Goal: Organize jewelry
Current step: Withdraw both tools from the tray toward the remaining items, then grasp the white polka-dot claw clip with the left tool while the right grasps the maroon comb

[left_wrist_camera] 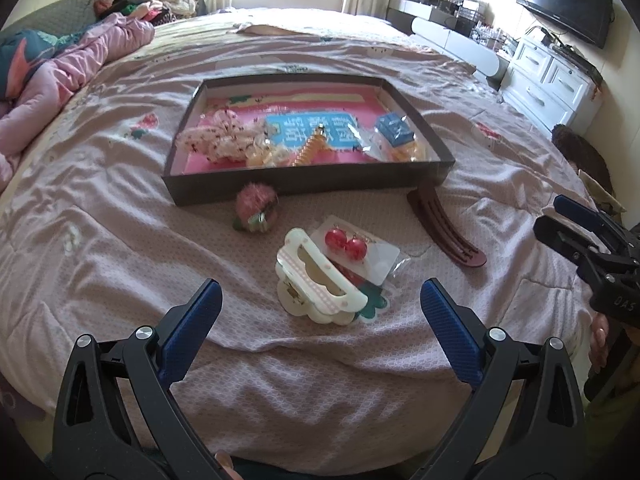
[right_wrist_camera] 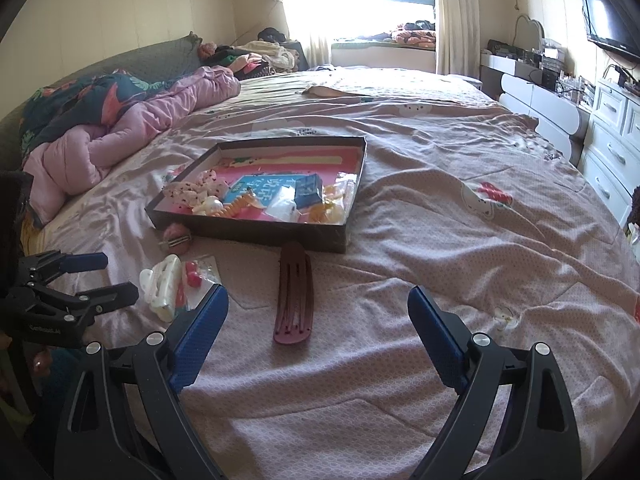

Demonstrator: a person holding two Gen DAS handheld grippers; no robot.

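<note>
Left wrist view shows my left gripper (left_wrist_camera: pixel 320 312) spread wide and empty above a cream plastic claw hair clip (left_wrist_camera: pixel 316 280) near the bed's front edge, lying partly on a clear packet of red ball earrings (left_wrist_camera: pixel 346 245). It looks light, stiff and slick; I'd pinch its arched spine. My right gripper (right_wrist_camera: pixel 318 316) is equally wide, empty, over a maroon curved barrette (right_wrist_camera: pixel 294 294) just before the dark shallow cardboard tray (right_wrist_camera: pixel 256 234).

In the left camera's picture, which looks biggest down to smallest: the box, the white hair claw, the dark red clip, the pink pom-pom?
1. Box, by far.
2. White hair claw and dark red clip: too alike to rank, and the claw lies nearer the camera.
3. Pink pom-pom.
</note>
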